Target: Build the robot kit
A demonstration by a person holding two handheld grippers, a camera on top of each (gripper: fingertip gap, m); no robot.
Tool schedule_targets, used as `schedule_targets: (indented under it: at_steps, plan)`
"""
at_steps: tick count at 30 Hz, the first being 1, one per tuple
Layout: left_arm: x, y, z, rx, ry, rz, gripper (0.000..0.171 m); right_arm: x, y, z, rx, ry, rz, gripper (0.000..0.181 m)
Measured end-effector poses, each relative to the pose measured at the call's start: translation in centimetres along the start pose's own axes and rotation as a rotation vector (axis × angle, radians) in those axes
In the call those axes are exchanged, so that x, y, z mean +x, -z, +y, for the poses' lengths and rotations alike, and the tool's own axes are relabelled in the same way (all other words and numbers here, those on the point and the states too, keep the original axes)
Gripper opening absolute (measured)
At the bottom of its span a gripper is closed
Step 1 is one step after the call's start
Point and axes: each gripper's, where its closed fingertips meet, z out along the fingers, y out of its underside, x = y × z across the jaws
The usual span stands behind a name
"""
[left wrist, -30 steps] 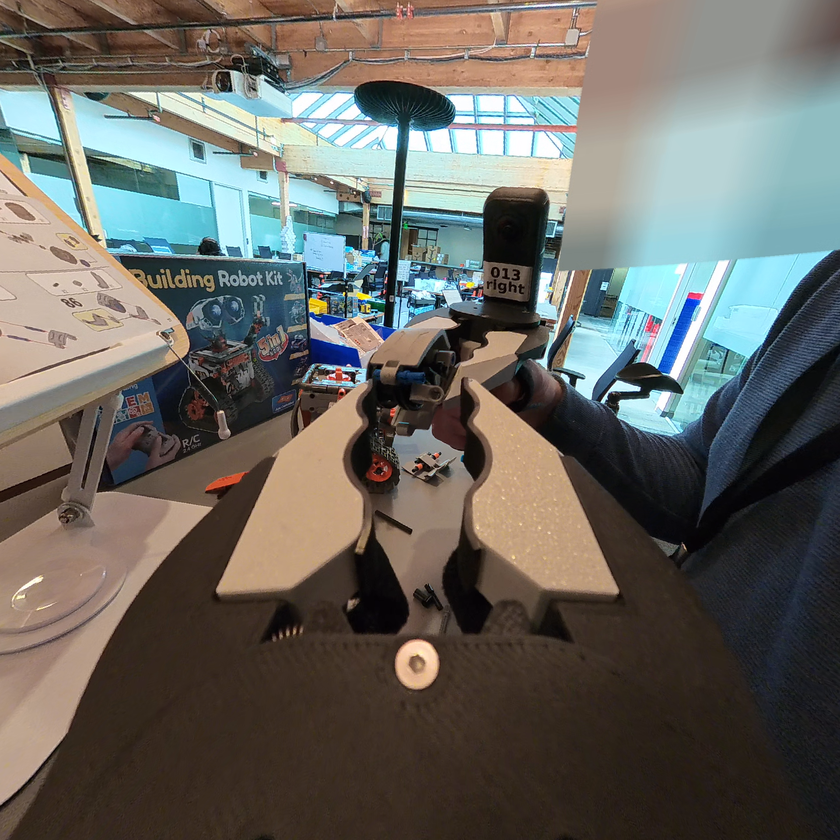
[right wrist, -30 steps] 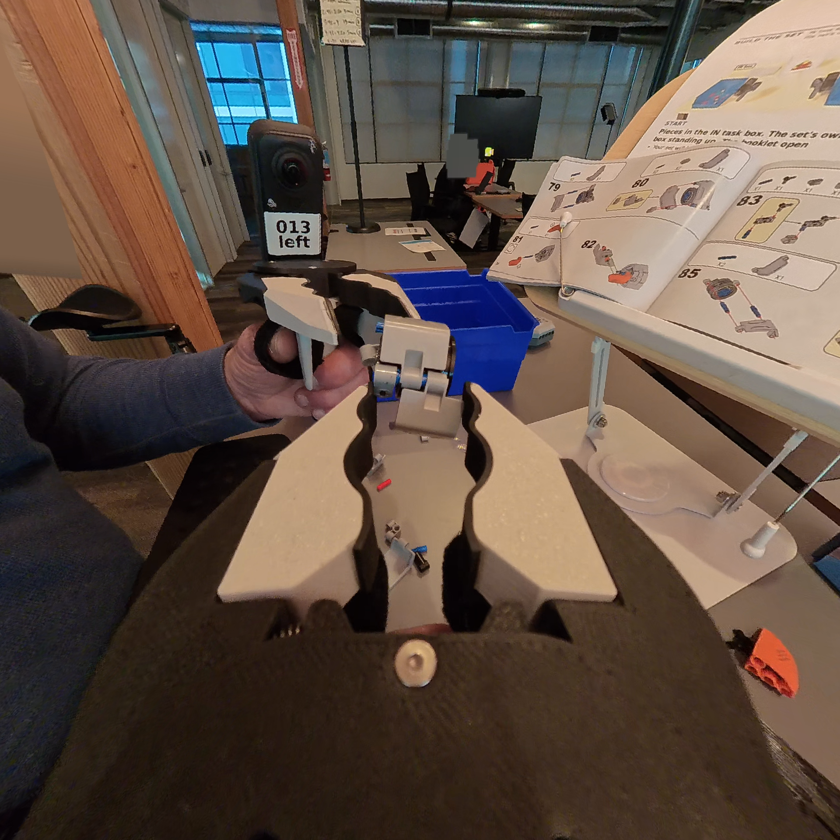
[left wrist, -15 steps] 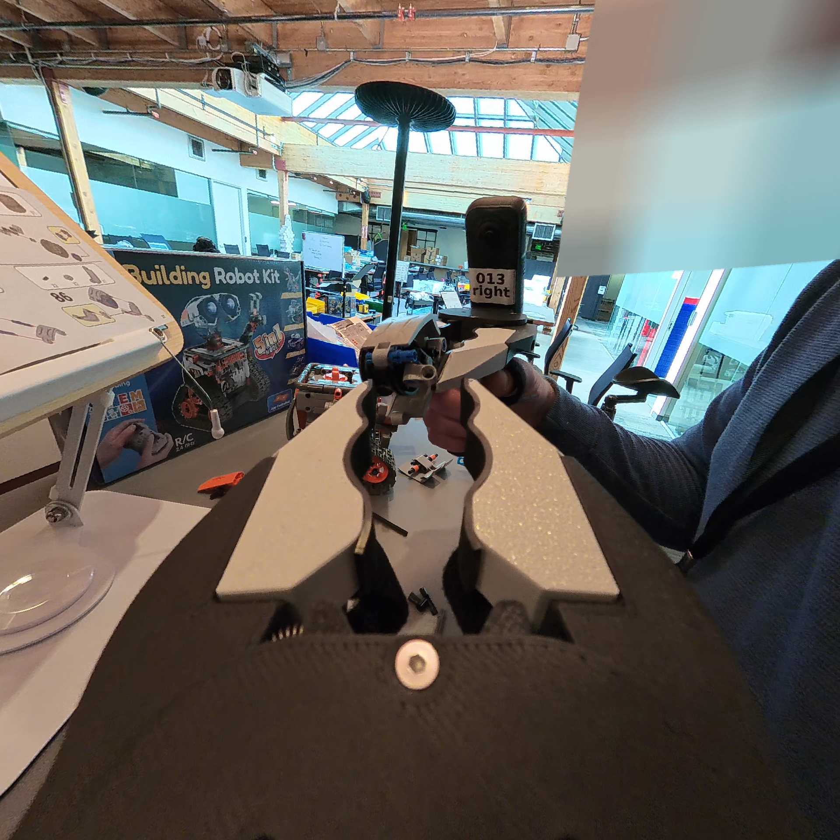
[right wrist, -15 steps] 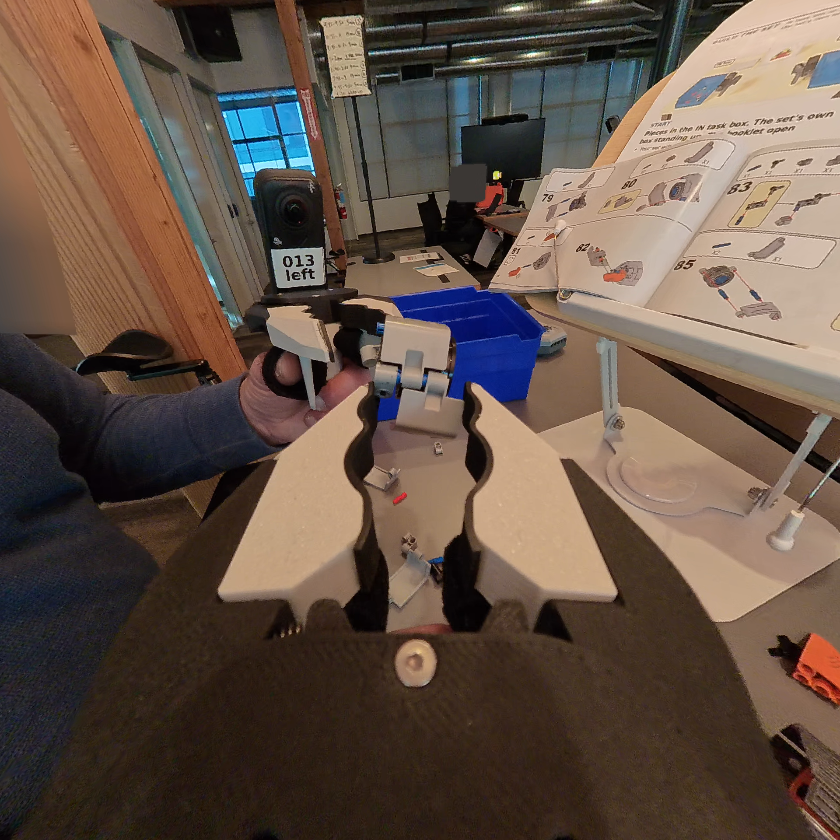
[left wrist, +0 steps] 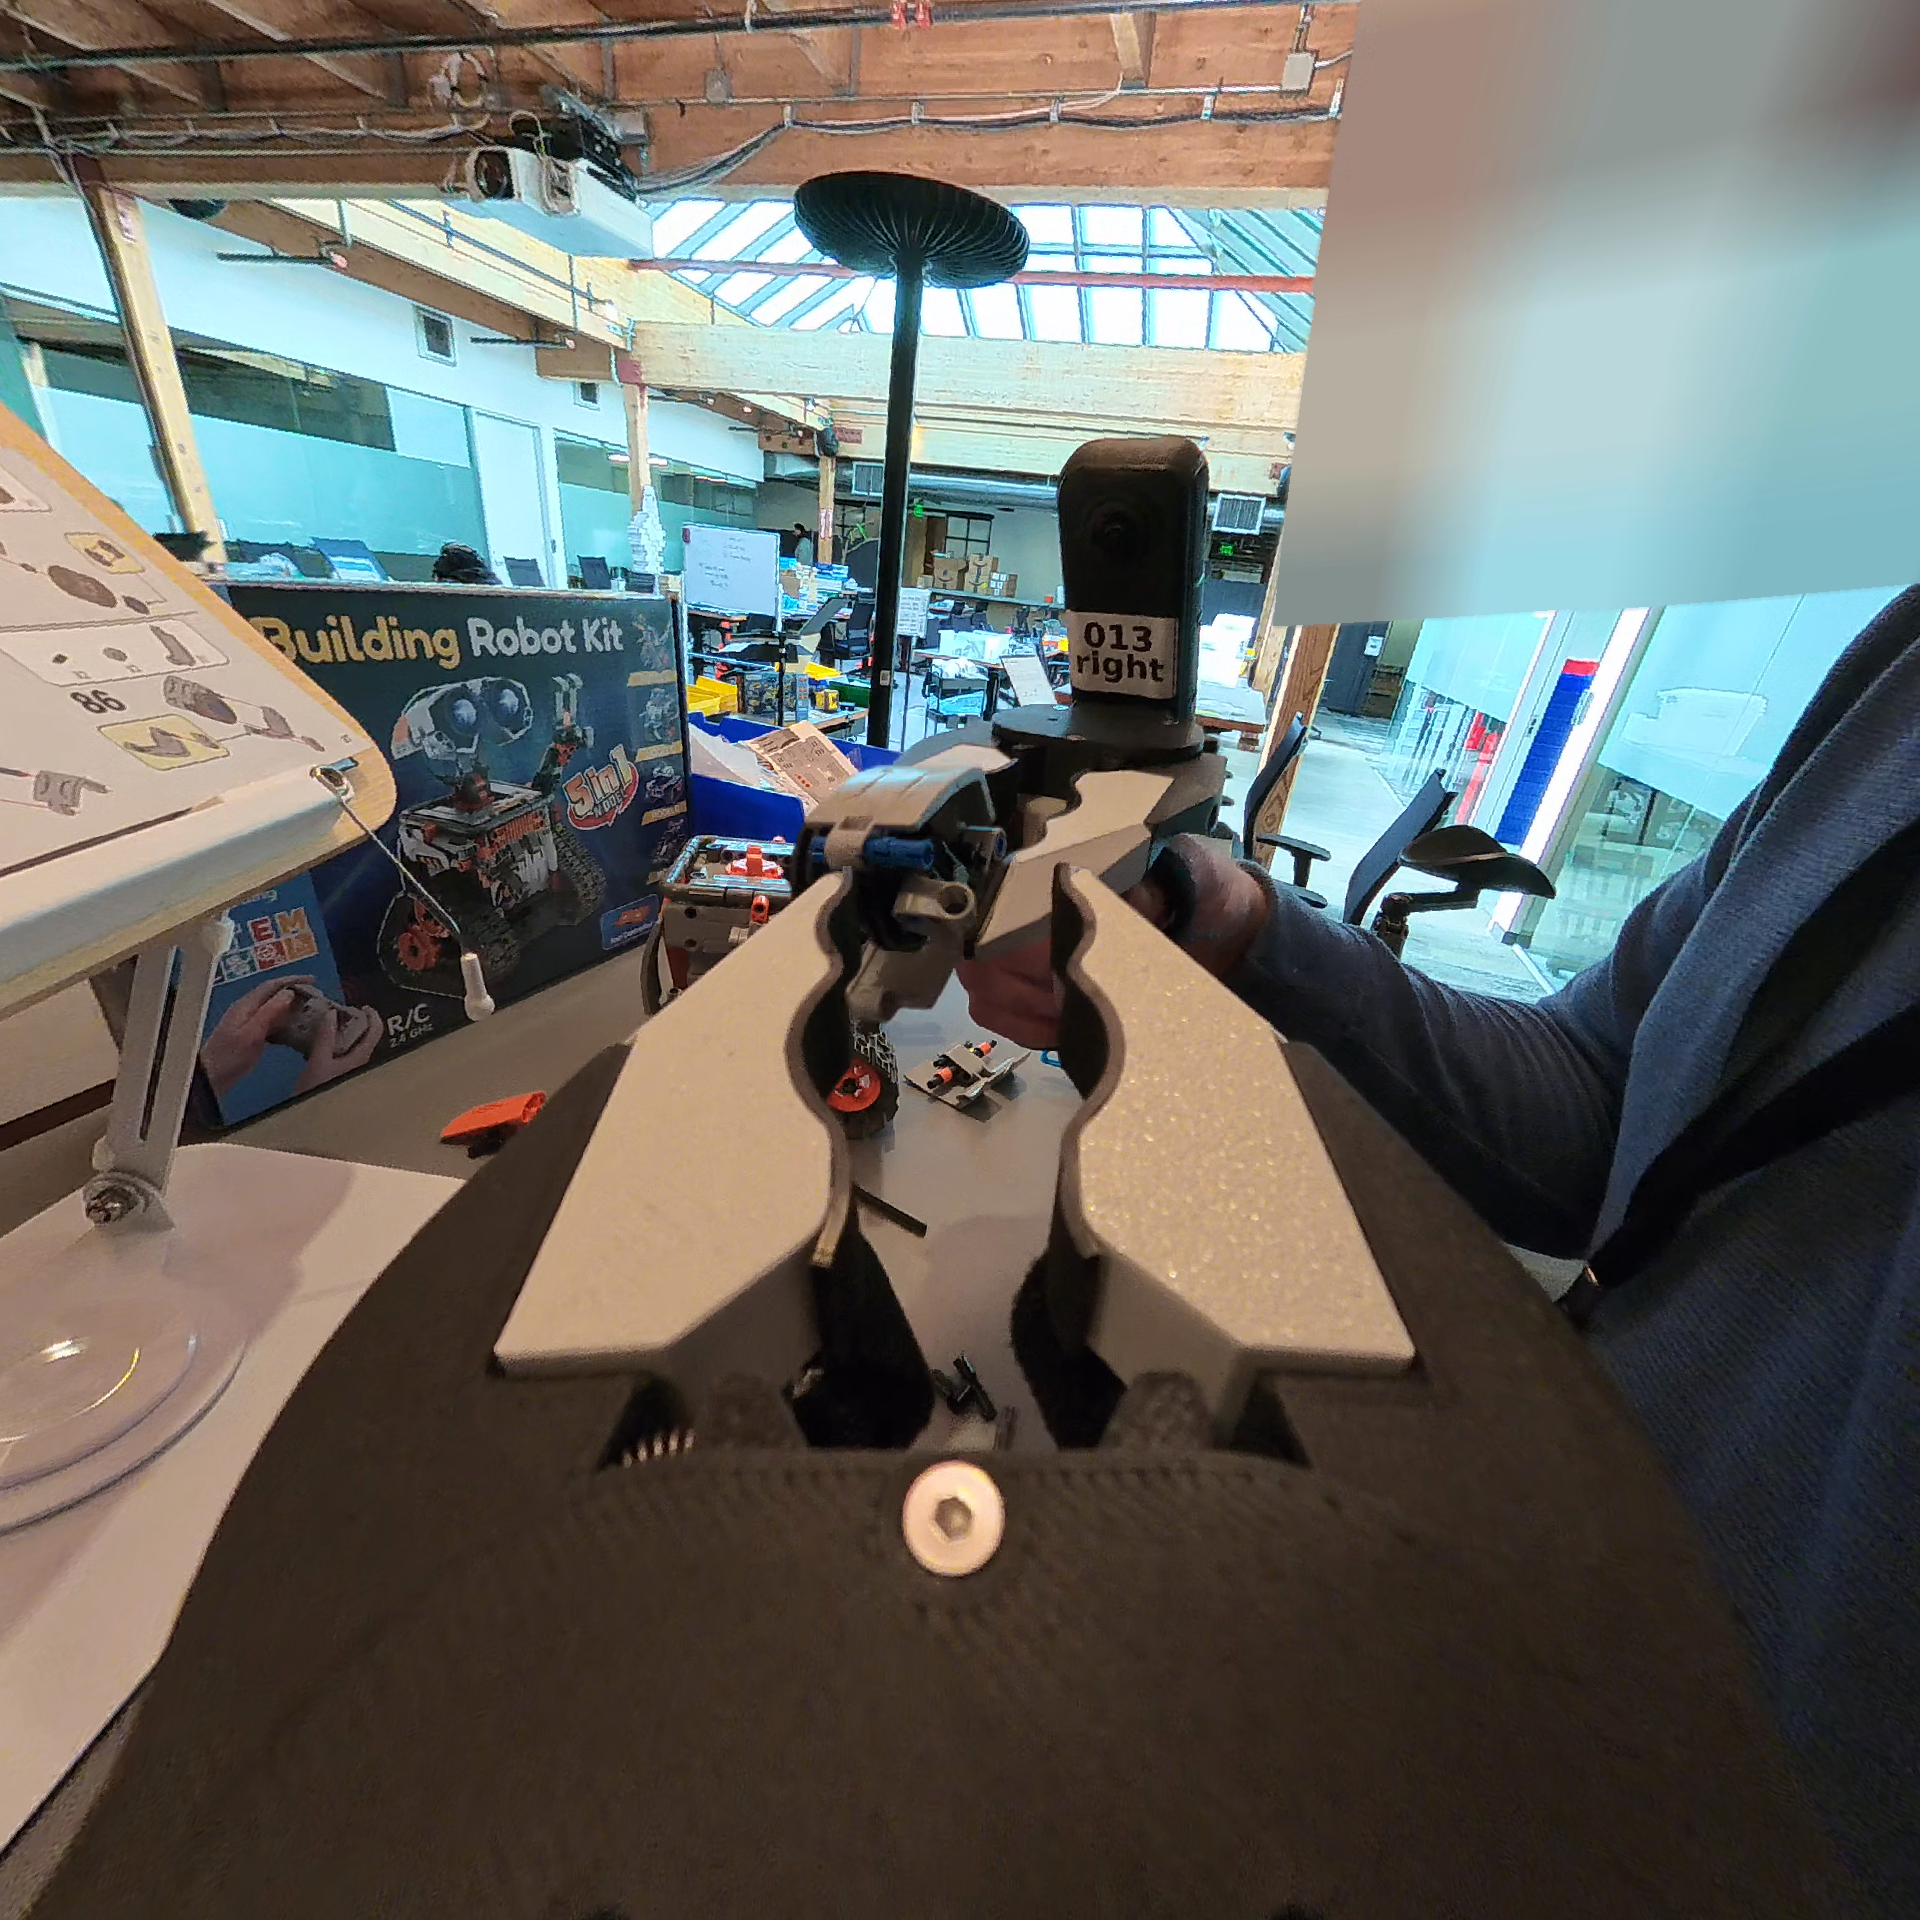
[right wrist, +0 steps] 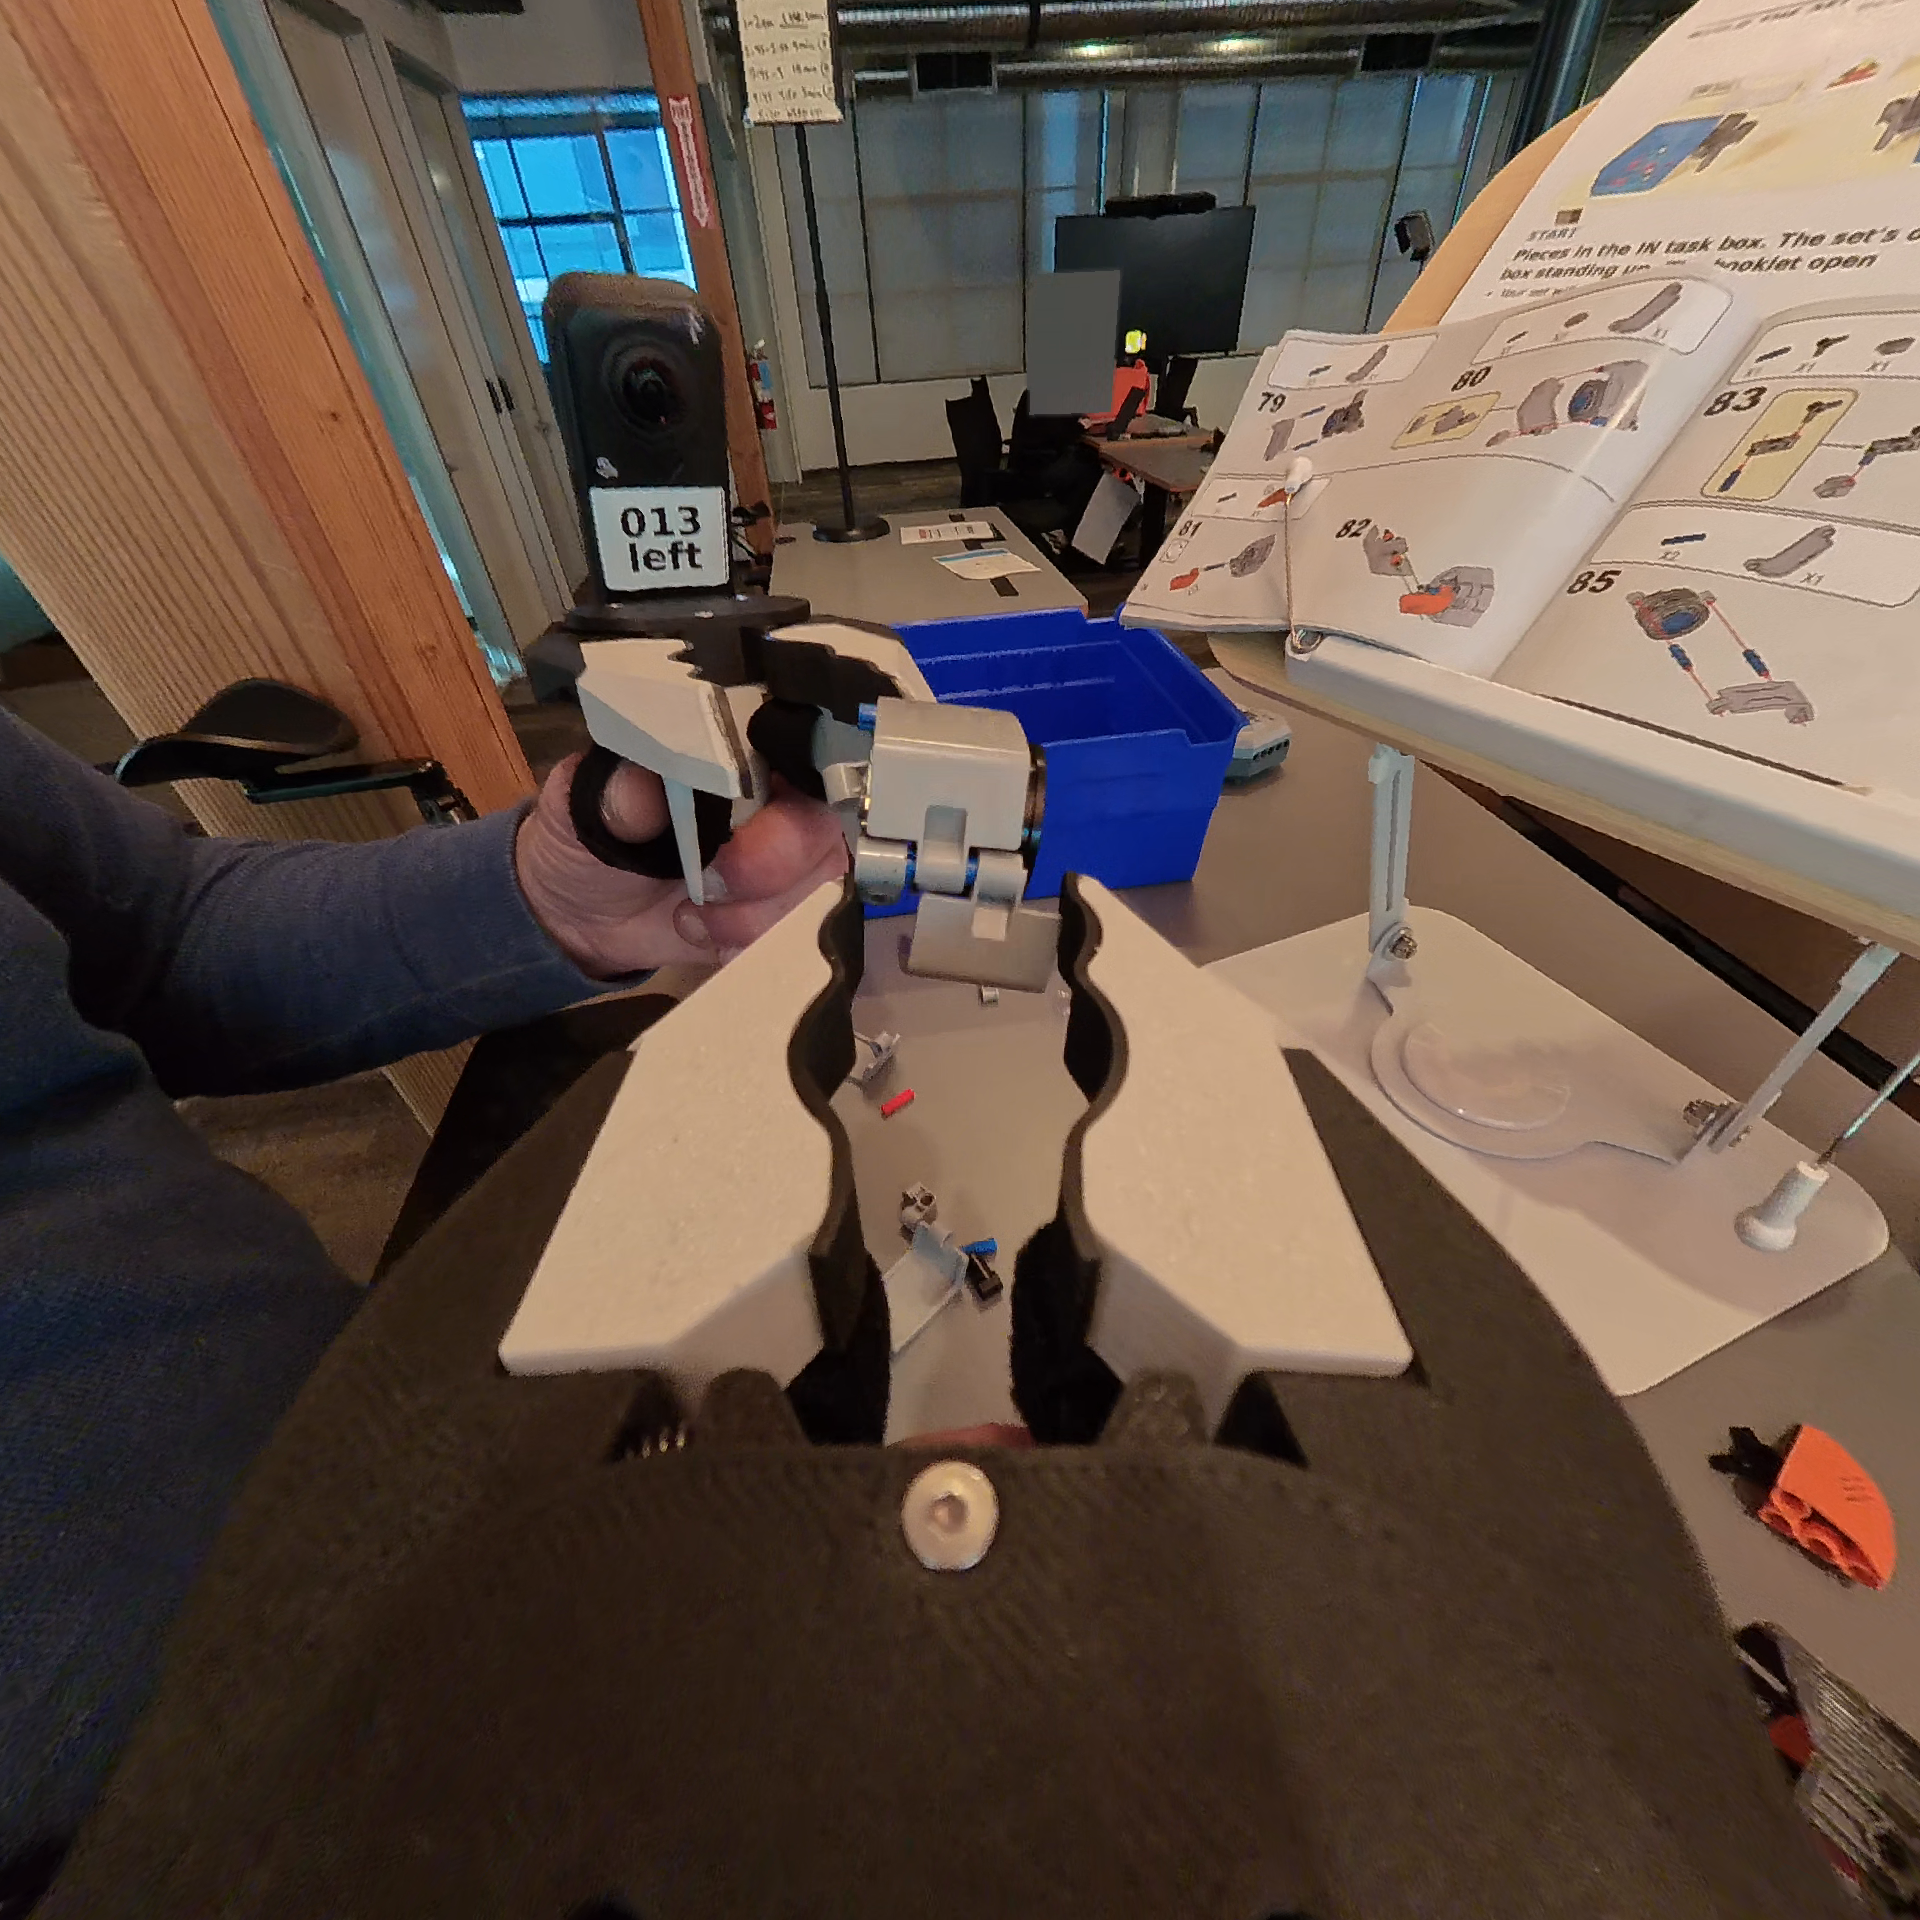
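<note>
Grey table [right wrist: 1226, 894] is carrying loose bricks; left tool [right wrist: 821, 717], centre-left, is gripping grey brick assy [right wrist: 951, 821] w/ right tool [right wrist: 956, 914] gaping wide just beneath it.

Grey brick assembly [left wrist: 902, 902] lower in left view, right gripper [left wrist: 1023, 831] seemingly tilted further

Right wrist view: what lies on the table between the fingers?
Loose bits on the table: a grey bracket, a blue pin and a red pin, seen in the right wrist view.
</note>
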Motion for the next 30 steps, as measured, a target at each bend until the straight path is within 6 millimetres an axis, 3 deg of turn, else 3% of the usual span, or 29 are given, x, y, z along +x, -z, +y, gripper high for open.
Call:
schedule_targets:
  at_steps: [13, 21, 30]
  plan:
    - [-0.7, -0.1, 0.1, -0.005, 0.006, -0.029, 0.032, 0.1, -0.5, 1.0, -0.066, -0.010, 0.014, 0.035]
    - [-0.8, 0.1, 0.0, 0.021, 0.009, -0.032, 0.035, 0.4, 0.4, -0.5, 0.104, -0.287, -0.130, 0.035]
    - [-1.2, -0.1, 0.0, 0.008, 0.012, -0.054, 0.036, 0.3, 0.7, -1.0, 0.162, -0.383, -0.197, 0.035]
